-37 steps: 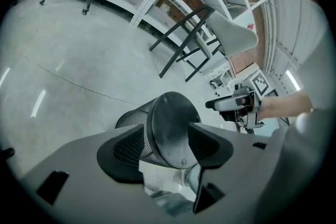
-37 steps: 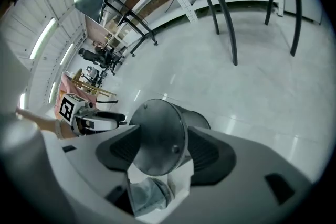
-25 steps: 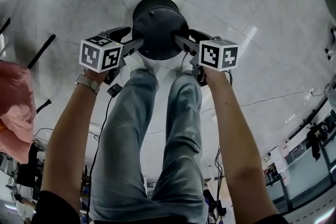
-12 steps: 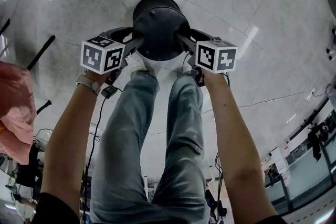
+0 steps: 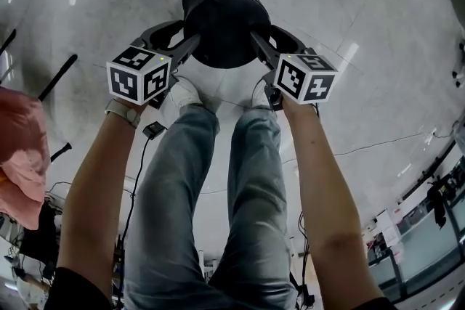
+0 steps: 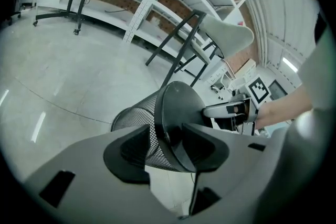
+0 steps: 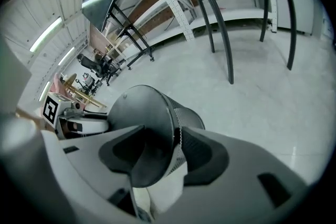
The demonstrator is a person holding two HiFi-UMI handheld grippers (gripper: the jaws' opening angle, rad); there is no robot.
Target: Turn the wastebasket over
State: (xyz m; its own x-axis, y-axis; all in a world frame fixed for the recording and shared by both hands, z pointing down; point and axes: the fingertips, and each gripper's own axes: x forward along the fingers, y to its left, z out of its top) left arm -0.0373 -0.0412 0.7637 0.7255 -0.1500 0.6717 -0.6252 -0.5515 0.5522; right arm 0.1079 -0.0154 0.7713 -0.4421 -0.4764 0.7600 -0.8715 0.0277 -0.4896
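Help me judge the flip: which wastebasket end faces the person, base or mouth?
The closed base, a smooth solid disc facing the person; the mesh wall runs away behind it.

The black wire-mesh wastebasket (image 5: 221, 14) now sits farther from the person in the head view and is tipped, so its side shows where earlier mostly the round base faced up. The left gripper (image 5: 193, 44) and right gripper (image 5: 253, 38) have moved forward with it, their jaws having just closed further on the base rim between them.
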